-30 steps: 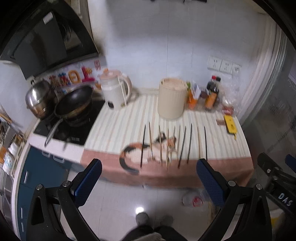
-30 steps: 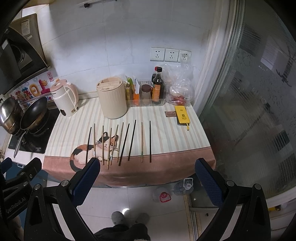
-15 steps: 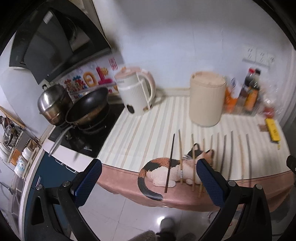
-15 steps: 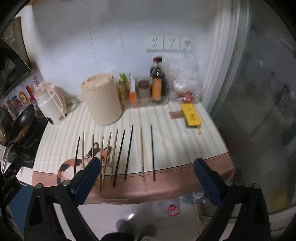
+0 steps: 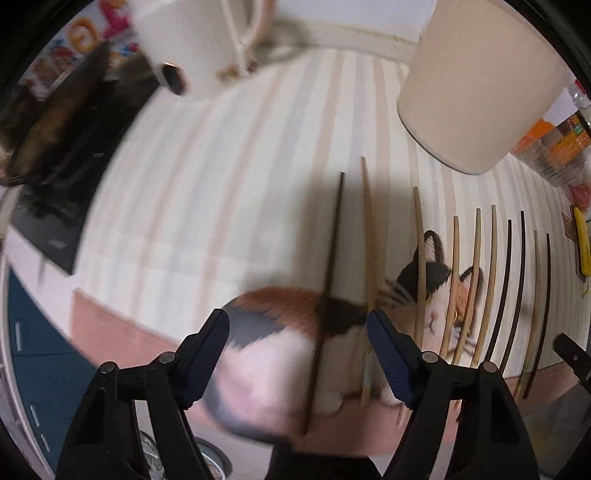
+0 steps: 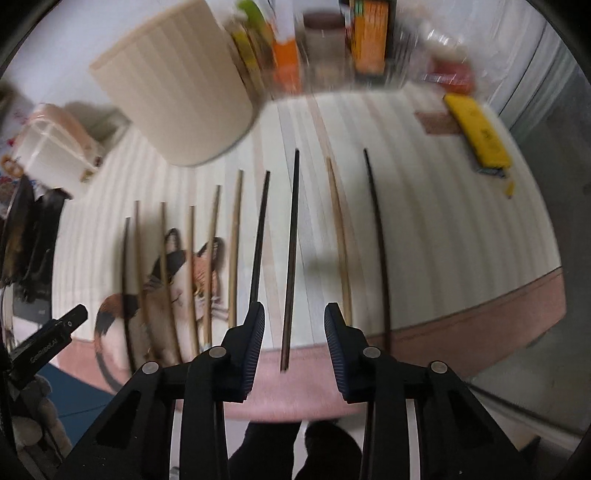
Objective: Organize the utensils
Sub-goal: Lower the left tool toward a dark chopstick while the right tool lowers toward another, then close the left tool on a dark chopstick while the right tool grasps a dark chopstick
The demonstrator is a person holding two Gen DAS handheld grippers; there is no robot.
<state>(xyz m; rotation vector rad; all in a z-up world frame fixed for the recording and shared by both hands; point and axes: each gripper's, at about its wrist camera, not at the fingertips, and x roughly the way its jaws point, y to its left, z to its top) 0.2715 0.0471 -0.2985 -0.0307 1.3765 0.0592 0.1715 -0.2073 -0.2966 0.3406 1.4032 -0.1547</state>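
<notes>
you've dropped both onto the row: right gripper (image 6: 294, 328) and left gripper (image 5: 297, 339) closing around thin dark chopsticks (image 6: 290, 258), neither pinched yet.

Both wrist cameras look steeply down, close above the striped countertop (image 5: 207, 192). The left view faces its kettle (image 5: 192, 33) end, the right its wall-socket end; both share the chopstick row (image 6: 236, 243) and beige canister (image 6: 173, 92).

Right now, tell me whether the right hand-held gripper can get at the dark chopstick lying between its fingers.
Probably yes. The right hand-held gripper is closing, its fingers either side of the dark chopstick without touching it, and nothing lies across it.
</notes>
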